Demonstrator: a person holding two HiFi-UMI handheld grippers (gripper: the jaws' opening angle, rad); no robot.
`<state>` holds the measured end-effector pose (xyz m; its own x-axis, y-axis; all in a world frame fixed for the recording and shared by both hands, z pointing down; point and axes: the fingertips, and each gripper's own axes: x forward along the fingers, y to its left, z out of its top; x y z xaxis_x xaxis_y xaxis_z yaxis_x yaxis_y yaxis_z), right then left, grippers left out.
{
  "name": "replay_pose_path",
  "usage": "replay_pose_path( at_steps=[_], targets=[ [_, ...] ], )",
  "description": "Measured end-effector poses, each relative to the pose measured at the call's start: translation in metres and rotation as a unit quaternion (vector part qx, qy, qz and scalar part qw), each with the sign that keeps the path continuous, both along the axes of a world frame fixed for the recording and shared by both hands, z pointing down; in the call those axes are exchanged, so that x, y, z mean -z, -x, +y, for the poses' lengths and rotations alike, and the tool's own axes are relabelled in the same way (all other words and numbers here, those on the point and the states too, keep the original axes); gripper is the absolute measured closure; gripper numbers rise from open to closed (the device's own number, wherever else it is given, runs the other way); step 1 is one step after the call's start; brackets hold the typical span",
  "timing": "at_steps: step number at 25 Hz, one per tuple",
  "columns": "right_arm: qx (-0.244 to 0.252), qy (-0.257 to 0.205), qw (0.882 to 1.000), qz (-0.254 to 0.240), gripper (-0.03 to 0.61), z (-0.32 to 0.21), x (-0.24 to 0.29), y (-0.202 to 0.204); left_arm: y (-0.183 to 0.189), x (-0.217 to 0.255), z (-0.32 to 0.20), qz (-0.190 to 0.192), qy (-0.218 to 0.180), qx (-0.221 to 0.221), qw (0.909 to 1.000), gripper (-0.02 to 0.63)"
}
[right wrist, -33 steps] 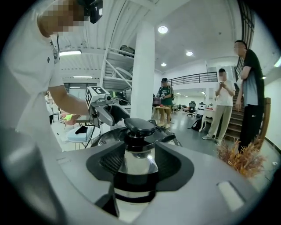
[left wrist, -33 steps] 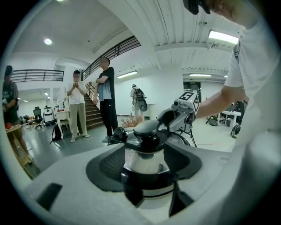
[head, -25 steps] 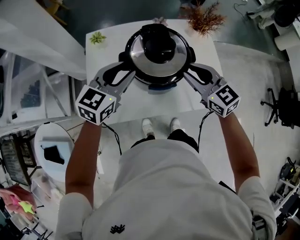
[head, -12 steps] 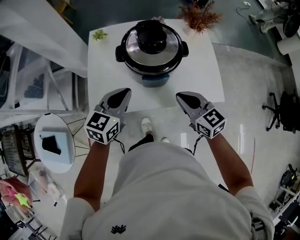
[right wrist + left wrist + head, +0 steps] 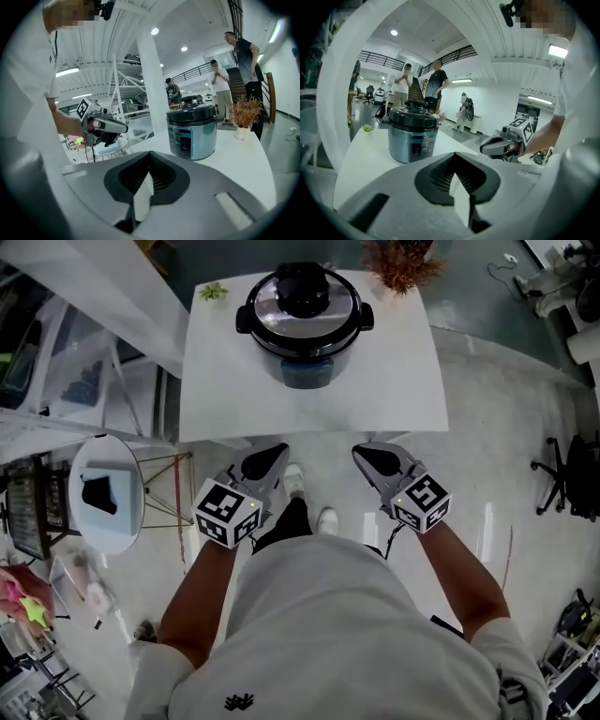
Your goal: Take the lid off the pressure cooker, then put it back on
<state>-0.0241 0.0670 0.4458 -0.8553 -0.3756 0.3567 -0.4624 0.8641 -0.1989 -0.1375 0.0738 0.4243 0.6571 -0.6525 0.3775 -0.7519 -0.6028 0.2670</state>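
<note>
The pressure cooker [image 5: 305, 320] stands at the far middle of the white table [image 5: 394, 381], with its black-knobbed lid [image 5: 305, 296] on it. Both grippers hang over the floor, short of the table's near edge and well apart from the cooker. My left gripper [image 5: 271, 454] is shut and holds nothing. My right gripper [image 5: 367, 454] is shut too, also with nothing in it. In the left gripper view the cooker [image 5: 414, 133] stands ahead beyond the closed jaws, with the right gripper [image 5: 501, 145] at the right. The right gripper view shows the cooker [image 5: 192, 131] and the left gripper [image 5: 105, 126].
A small green plant [image 5: 214, 292] and a reddish dried plant [image 5: 398, 263] stand at the table's far corners. A round side table [image 5: 103, 493] is at the left on the floor. Several people [image 5: 419, 86] stand beyond the table. An office chair [image 5: 572, 474] is at the right.
Both grippers have left the cooker's sides, drawn back off the table toward the person, and their jaws have shut. The cooker now lies farther away, lid still on.
</note>
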Motion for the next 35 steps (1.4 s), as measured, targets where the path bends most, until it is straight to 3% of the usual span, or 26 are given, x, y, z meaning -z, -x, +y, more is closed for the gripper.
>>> replay_pose_path(
  at_steps=[11,35],
  targets=[
    [0.023,0.002,1.0,0.0,0.568,0.064,-0.001,-0.008,-0.017,-0.015,0.073,-0.005,0.026,-0.002,0.9996,0.607],
    [0.035,0.003,0.999,0.001,0.568,0.094,0.001,-0.027,-0.037,-0.013,0.1,-0.017,0.034,-0.005,0.9993,0.607]
  ],
)
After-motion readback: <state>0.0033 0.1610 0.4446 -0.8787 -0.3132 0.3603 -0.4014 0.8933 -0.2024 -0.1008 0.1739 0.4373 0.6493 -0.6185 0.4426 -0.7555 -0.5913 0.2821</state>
